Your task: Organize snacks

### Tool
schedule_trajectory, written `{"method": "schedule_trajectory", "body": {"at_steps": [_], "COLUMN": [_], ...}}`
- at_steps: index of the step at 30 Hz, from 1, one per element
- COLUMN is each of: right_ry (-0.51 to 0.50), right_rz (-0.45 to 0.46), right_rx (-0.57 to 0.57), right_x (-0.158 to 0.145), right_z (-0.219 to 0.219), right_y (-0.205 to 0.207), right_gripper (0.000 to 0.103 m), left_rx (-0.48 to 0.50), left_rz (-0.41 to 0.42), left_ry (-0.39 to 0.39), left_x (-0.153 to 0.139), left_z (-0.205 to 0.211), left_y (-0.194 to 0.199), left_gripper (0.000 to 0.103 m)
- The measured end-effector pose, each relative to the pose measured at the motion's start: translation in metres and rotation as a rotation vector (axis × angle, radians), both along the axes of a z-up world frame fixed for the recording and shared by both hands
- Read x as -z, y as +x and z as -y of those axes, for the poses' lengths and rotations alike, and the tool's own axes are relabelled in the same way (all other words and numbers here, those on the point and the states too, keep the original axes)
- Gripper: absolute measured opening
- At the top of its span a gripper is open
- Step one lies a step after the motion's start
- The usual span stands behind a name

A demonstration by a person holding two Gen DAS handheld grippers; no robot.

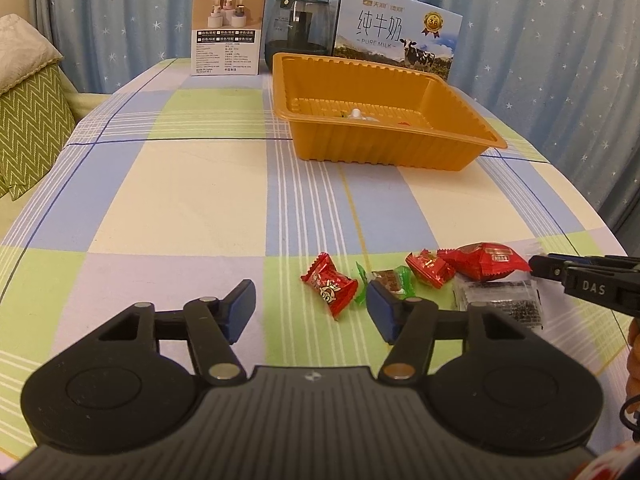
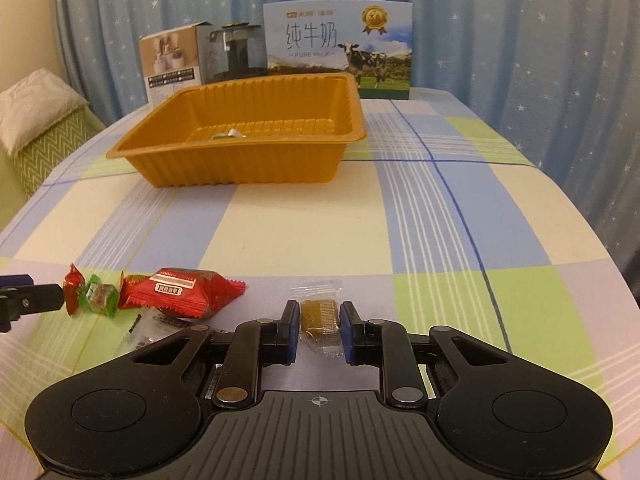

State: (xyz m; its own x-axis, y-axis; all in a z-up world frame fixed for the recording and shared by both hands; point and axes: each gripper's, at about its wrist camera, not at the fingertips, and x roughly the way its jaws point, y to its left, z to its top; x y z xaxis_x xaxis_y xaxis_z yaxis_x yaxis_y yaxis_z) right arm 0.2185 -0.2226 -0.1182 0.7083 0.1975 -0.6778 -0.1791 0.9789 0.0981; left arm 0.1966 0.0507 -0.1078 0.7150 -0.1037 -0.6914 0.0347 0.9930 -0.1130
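Blue star-print curtains hang behind a counter (image 2: 440, 216) under a checked cloth, with a milk carton (image 2: 338, 50), a dark kettle (image 2: 236, 50) and a small product box (image 2: 168, 64) lined along the far edge. In front of them sits the orange tray (image 2: 168, 148), nearly bare apart from a couple of small items on its floor; it is probably where the snacks are meant to end up, which would explain why it stands open and within reach of both hands.

The right gripper (image 2: 320, 330) has its jaws pinched on a clear-wrapped golden-brown snack (image 2: 319, 318) lying on the cloth — the pads press its two long sides. Its long axis runs away from the camera toward the tray, one crimped clear end pointing at the far edge, so the jaws close across its narrow width.

The left gripper (image 1: 310, 308) has its jaws spread with nothing between the pads, just short of a red wrapped candy (image 1: 329, 289). Beside it lie a green-ended sweet (image 1: 390, 280), a small red packet (image 1: 428, 268) and a larger red packet (image 1: 486, 266) — the last lying crosswise, its crimped end toward the right gripper.
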Motion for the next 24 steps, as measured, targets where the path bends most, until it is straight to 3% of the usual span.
{"method": "schedule_trajectory", "body": {"at_steps": [7,14,18,24], "right_ry": [0.014,0.025,0.027,0.030], "right_rz": [0.001,0.001,0.004,0.014], "right_rx": [0.009,0.006,0.002,0.004], "right_x": [-0.004,-0.003,-0.004,-0.008], "right_z": [0.000,-0.003,-0.006,-0.009], "right_y": [-0.002,-0.001,0.000,-0.001], "right_gripper": [0.022,0.022,0.022,0.022], "left_rx": [-0.011,0.013,0.013,0.002], "left_rz": [0.013,0.005,0.000,-0.008], "left_ry": [-0.012,0.019,0.029,0.032], "left_x": [0.004,0.014,0.016,0.012], "left_z": [0.002,0.009,0.009,0.006], "left_y": [0.009,0.019,0.020,0.016], "left_gripper": [0.040,0.032,0.019,0.017]}}
